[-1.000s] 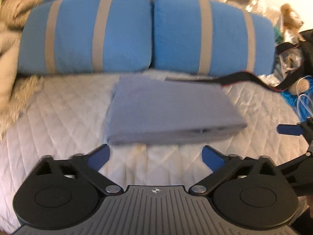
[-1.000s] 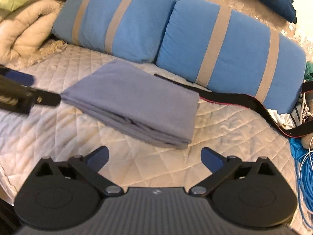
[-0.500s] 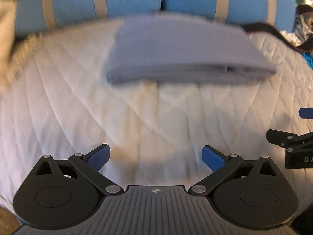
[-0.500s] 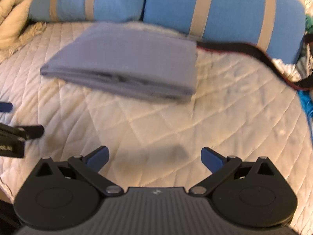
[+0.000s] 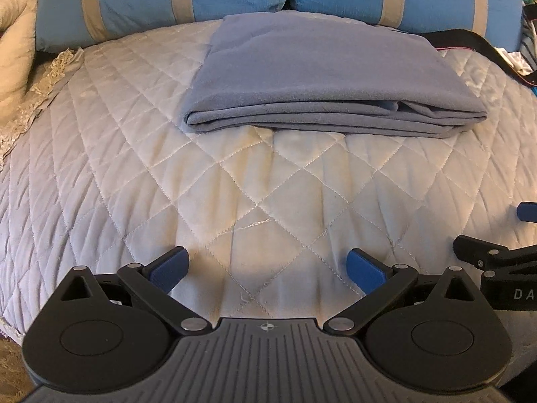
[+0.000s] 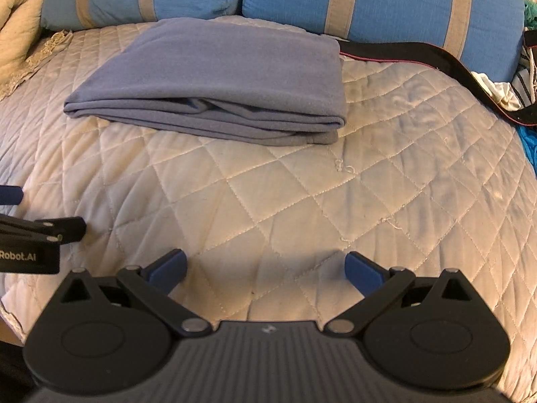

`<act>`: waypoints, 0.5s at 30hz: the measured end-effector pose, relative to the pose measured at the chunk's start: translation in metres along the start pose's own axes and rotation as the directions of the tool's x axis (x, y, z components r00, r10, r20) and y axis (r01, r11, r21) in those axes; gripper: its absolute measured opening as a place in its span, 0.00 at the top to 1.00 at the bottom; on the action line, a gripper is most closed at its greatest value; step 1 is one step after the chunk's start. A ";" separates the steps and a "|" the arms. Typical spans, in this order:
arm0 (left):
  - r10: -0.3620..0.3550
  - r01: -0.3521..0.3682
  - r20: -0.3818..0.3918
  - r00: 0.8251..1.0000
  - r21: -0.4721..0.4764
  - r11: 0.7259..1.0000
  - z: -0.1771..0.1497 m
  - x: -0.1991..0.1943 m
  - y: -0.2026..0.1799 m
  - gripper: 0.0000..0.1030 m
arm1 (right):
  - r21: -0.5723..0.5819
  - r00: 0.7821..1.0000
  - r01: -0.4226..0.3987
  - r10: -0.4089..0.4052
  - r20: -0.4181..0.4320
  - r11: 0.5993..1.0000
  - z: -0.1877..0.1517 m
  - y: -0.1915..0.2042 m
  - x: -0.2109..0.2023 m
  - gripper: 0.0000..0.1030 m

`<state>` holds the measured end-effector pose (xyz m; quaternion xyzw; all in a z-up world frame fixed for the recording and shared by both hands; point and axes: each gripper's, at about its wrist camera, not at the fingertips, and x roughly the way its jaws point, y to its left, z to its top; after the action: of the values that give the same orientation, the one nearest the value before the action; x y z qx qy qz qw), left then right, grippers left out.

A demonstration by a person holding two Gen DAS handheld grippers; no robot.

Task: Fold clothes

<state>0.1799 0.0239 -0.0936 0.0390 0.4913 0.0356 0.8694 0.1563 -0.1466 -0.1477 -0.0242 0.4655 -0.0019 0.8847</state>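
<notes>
A grey-blue garment [image 5: 319,77] lies folded into a flat rectangle on the white quilted bedspread [image 5: 134,168], its layered edge facing me. In the right wrist view the same folded garment [image 6: 221,77] sits left of centre. My left gripper [image 5: 266,270] is open, well back from the garment over bare quilt, with nothing between its blue pads. My right gripper [image 6: 265,270] is likewise open and holds nothing, also short of the garment. Each gripper shows at the other view's edge: the right gripper [image 5: 517,231], the left gripper [image 6: 20,215].
Two blue pillows with tan stripes [image 5: 161,0] [image 6: 386,0] lie behind the garment. A black strap with red edging [image 6: 446,63] runs along the right. A cream blanket [image 5: 13,50] is heaped at the left. Loose clothes and a blue item [image 6: 527,137] lie at the right.
Both grippers have pulled back from the folded garment toward the near side of the bed. The garment lies as it did, and both grippers stay open.
</notes>
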 end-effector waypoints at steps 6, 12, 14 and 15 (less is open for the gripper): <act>0.004 -0.004 -0.006 1.000 -0.007 1.000 0.001 0.000 -0.001 0.00 | 0.001 1.000 0.004 -0.004 0.003 1.000 -0.001 0.001 0.000 0.00; 0.006 -0.007 -0.011 1.000 -0.012 1.000 0.002 0.000 -0.001 0.00 | -0.002 1.000 0.003 -0.003 0.006 1.000 -0.001 0.001 0.000 0.00; 0.005 -0.005 -0.012 1.000 -0.013 1.000 0.002 0.000 -0.001 0.00 | -0.002 1.000 0.003 -0.003 0.006 1.000 -0.001 0.001 0.000 0.00; 0.005 -0.005 -0.012 1.000 -0.014 1.000 0.002 0.000 0.000 0.00 | -0.002 1.000 0.003 -0.003 0.006 1.000 0.000 0.001 0.000 0.00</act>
<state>0.1818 0.0235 -0.0931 0.0339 0.4960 0.0413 0.8667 0.1561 -0.1460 -0.1482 -0.0260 0.4627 -0.0028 0.8861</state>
